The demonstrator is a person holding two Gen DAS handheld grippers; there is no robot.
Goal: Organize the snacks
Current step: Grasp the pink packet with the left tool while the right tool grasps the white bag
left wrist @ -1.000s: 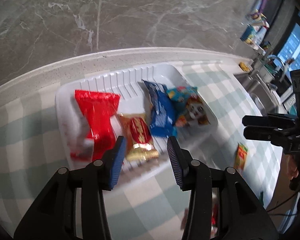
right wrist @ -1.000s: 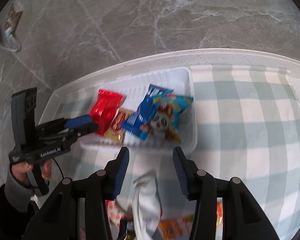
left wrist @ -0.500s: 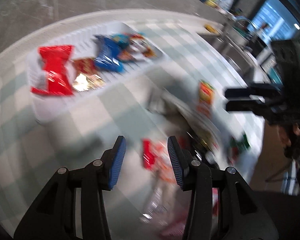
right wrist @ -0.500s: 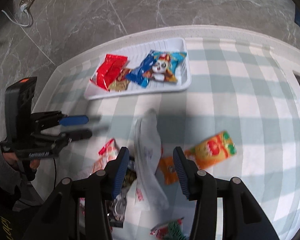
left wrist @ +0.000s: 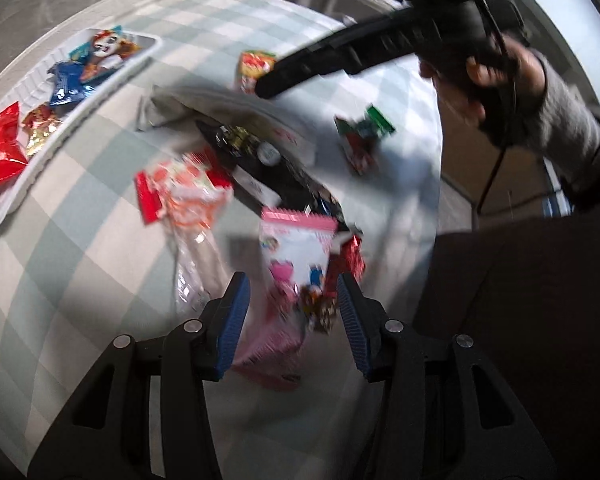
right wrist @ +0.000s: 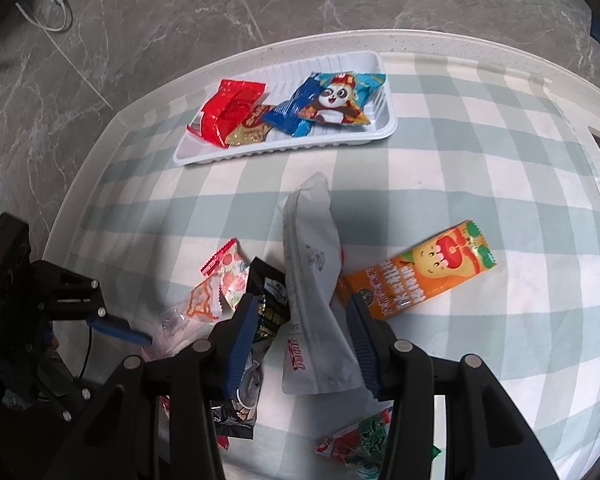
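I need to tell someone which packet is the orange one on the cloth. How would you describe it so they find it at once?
Start at the white tray at the far side of the checked cloth, then come toward the loose packets nearer the camera. The orange packet lies flat to the right of the long white pouch. It alone is bright orange, with a smiling cartoon fruit face on its far end.

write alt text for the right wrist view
The right hand-held gripper hangs open over a white pouch among loose snack packets on a checked tablecloth. Beyond, a white tray holds four packets; an orange packet lies right of the pouch.
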